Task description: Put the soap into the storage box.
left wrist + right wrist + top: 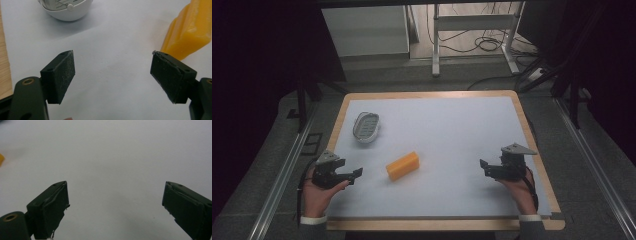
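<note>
Both grippers hung released over the tabletop point(452, 130) — we saw nothing between the jaws of the left gripper point(112, 75) or the right gripper point(115, 205). We found the orange block point(190, 30) just beyond the left gripper's right-hand jaw, the white dish point(66, 10) farther ahead of its other jaw.

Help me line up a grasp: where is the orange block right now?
In the high view the orange rectangular block lies left of centre on the white sheet, right of the left tongs.
</note>
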`<action>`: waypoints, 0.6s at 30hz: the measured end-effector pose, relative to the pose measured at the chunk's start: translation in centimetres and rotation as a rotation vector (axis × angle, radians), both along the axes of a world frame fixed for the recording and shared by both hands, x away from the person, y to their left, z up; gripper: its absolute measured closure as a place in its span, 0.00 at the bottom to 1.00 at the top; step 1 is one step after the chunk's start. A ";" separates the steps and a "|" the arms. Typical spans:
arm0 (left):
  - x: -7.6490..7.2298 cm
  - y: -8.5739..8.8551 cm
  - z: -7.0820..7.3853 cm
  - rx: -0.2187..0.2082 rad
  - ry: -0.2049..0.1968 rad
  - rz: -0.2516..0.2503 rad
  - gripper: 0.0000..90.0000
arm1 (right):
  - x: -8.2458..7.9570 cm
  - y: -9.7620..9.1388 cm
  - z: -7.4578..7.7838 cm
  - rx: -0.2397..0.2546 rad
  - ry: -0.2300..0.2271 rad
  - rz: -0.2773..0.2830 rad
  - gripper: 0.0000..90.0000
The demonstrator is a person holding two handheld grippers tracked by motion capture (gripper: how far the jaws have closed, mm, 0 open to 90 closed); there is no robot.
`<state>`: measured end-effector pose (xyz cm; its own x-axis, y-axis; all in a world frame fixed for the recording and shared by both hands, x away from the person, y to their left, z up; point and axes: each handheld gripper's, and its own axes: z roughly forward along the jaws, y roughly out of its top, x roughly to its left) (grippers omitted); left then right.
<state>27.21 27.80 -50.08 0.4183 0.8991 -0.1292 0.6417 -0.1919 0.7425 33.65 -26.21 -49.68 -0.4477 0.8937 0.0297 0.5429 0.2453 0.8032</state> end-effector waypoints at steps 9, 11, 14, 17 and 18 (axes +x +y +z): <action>0.1 0.0 0.3 0.000 -0.022 -0.018 0.23 | -0.2 -0.8 -0.4 -0.015 -0.004 -0.022 0.10; -0.1 0.0 0.4 -0.003 -0.027 -0.016 0.23 | -0.3 -0.9 -0.6 -0.019 0.004 -0.009 0.10; -0.3 -0.1 0.6 0.008 -0.036 -0.015 0.22 | -0.3 -1.3 -0.8 -0.006 0.011 -0.005 0.10; -0.6 -0.5 1.0 0.010 -0.059 0.000 0.22 | -0.4 -1.6 -0.8 0.007 0.006 0.001 0.10; -0.8 -0.7 1.2 0.009 -0.062 0.001 0.22 | -0.4 -1.7 -0.8 -0.002 -0.002 0.001 0.10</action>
<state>26.45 27.14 -48.87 0.4241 0.9006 -0.0952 0.5950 -0.1979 0.7790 33.22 -27.88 -50.49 -0.4482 0.8935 0.0271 0.5415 0.2473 0.8035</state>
